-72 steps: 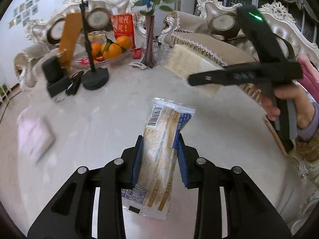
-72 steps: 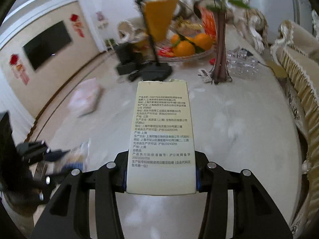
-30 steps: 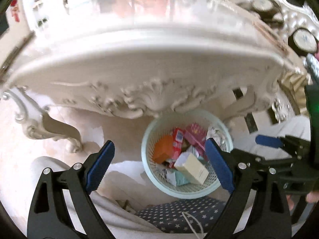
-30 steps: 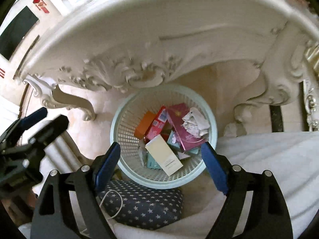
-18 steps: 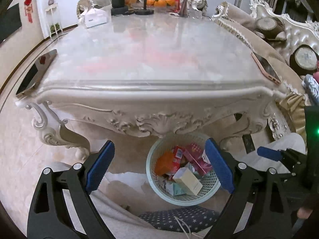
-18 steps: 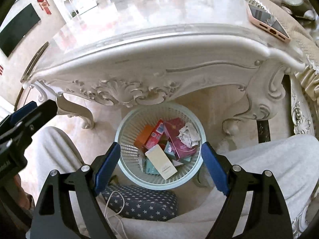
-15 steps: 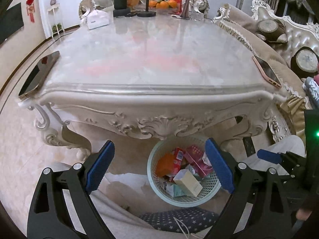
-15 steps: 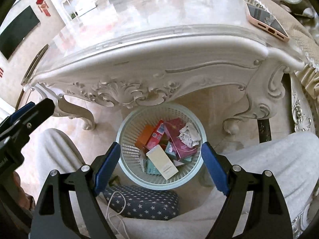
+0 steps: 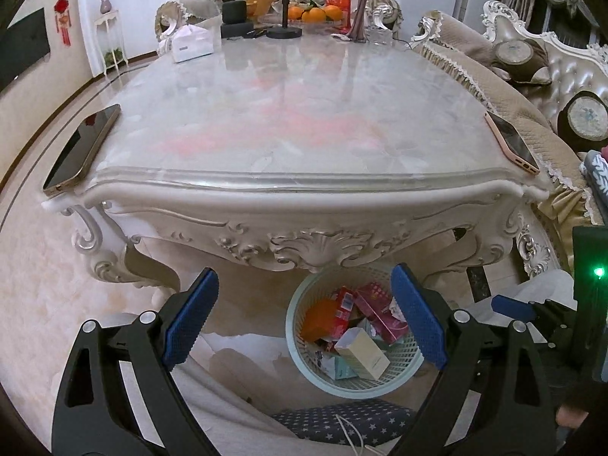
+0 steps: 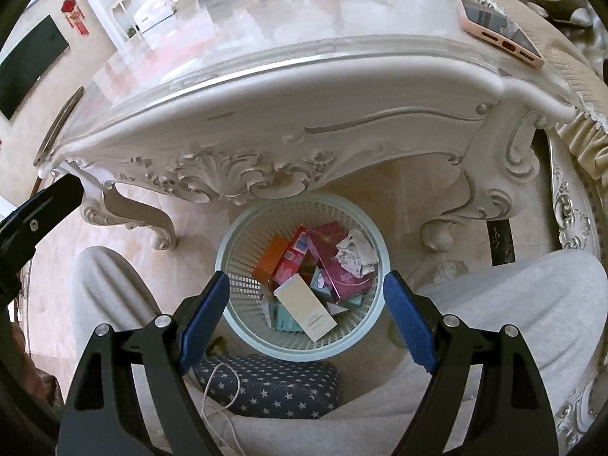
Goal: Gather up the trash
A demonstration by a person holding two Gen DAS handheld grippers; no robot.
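Observation:
A pale green mesh trash basket (image 9: 300, 357) stands on the floor under the table's near edge. It also shows in the right wrist view (image 10: 243, 319). It holds several boxes and wrappers, among them a cream box (image 10: 306, 309), an orange box (image 10: 270, 258), a pink box (image 10: 334, 266) and crumpled paper (image 10: 355, 252). My left gripper (image 9: 304, 319) is open and empty, held above and in front of the basket. My right gripper (image 10: 306, 321) is open and empty, right above the basket.
The ornate white marble-top table (image 9: 304, 114) carries a dark phone (image 9: 81, 148) at its left corner, a pink phone (image 9: 511, 146) at its right corner, a tissue box (image 9: 190, 43), a fruit bowl (image 9: 311, 13) and a vase (image 9: 359, 19). A star-patterned cushion (image 10: 269, 383) lies below the basket. Sofas stand at right.
Both grippers dropped their items, the wrapped snack and the cream box, into the basket and opened. The left gripper has since lifted and tilted up, so the tabletop shows.

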